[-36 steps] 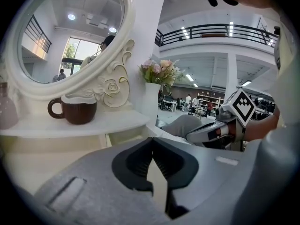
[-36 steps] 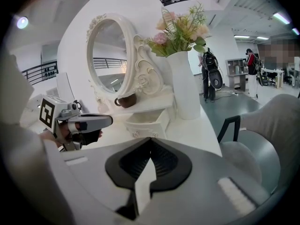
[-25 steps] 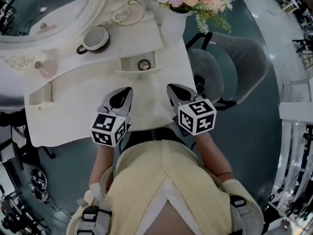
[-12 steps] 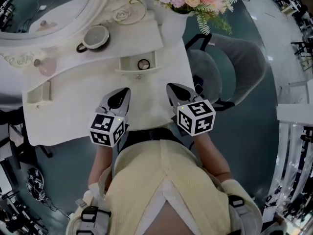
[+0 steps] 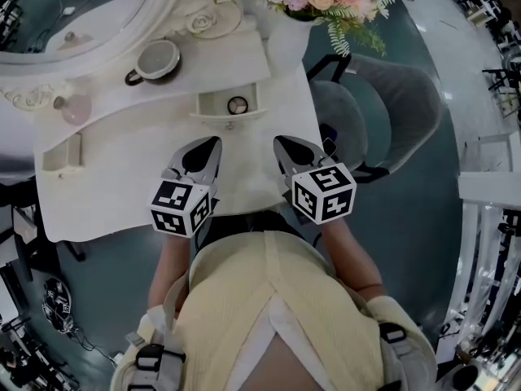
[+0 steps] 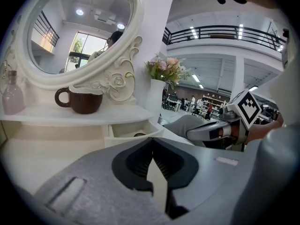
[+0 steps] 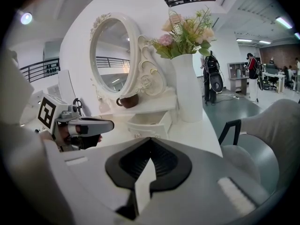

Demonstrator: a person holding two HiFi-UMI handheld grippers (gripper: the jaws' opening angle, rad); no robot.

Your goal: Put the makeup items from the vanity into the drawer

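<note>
A pink glass bottle stands at the far left of the white vanity top, while the left gripper hovers over the near edge, jaws together on nothing. Beyond it, the small white drawer lies open with a small round dark-rimmed item inside; the right gripper hangs alongside, likewise closed and empty. The work appears to be between picks, and the next move likely calls for parting the jaws and reaching far left for the bottle.

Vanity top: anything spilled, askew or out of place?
Nothing stands out. The mug, pink bottle and vase stand upright, and the small drawer is open with one round item inside. No spills or damage visible.
</note>
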